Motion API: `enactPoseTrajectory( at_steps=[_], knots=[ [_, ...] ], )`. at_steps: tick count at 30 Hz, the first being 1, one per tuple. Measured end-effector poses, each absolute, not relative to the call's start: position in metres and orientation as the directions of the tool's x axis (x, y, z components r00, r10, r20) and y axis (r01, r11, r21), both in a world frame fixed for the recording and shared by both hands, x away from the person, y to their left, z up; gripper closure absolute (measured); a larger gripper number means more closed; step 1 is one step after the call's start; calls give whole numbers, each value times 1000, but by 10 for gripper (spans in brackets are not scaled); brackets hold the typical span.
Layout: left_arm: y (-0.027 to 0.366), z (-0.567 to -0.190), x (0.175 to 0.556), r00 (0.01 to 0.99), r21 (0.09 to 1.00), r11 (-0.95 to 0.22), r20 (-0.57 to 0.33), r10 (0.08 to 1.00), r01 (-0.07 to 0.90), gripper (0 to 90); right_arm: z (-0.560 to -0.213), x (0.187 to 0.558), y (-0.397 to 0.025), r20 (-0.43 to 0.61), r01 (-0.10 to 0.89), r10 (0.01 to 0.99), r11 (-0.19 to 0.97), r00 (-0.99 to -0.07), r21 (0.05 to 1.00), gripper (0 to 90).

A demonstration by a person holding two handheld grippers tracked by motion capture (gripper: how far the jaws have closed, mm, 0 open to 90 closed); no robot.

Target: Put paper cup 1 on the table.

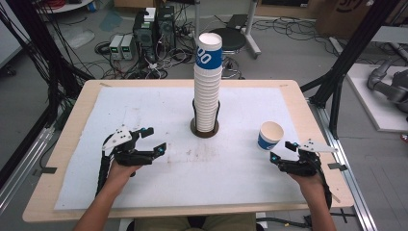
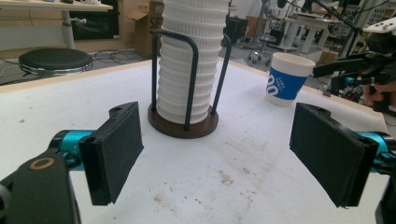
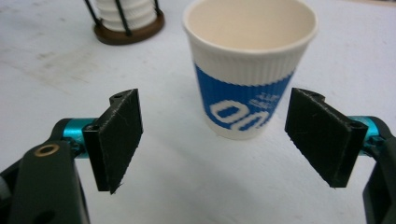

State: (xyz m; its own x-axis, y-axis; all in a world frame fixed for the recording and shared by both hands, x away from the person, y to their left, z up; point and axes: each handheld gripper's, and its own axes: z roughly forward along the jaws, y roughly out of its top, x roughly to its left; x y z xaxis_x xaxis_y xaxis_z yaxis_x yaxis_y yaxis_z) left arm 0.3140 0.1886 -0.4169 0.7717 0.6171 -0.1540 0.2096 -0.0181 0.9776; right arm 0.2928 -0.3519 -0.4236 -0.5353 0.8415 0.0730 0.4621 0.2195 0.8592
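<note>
A tall stack of white paper cups (image 1: 207, 86), the top one blue-banded, stands in a wire holder on a round brown base (image 1: 205, 130) mid-table; the stack (image 2: 189, 70) is ahead of my left gripper. A single blue-and-white cup (image 1: 269, 135) stands upright on the right; this cup (image 3: 250, 70) is just beyond my right gripper's jaws. My left gripper (image 1: 155, 140) is open, empty, left of the holder. My right gripper (image 1: 283, 150) is open, empty, just short of the single cup. The left gripper (image 2: 219, 154) and right gripper (image 3: 224, 144) both have jaws spread wide.
A white mat (image 1: 144, 110) covers the wooden table (image 1: 77, 115). Black frame posts (image 1: 346, 62) stand at the right, cables and boxes (image 1: 144, 38) on the floor behind. A stool (image 2: 56, 60) stands past the far edge.
</note>
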Motion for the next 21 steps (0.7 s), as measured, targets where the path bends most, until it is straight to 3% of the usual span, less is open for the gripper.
enactPoseTrajectory(
  at_steps=[14,21],
  knots=[
    [198,-414,313,763,979,44,-182,621,198,170,-390,285,-325,75,348,768,199,-636,916,196],
    [206,-416,313,749,986,22,-139,648,164,171,-388,290,-316,62,309,736,205,-674,929,195]
  ],
)
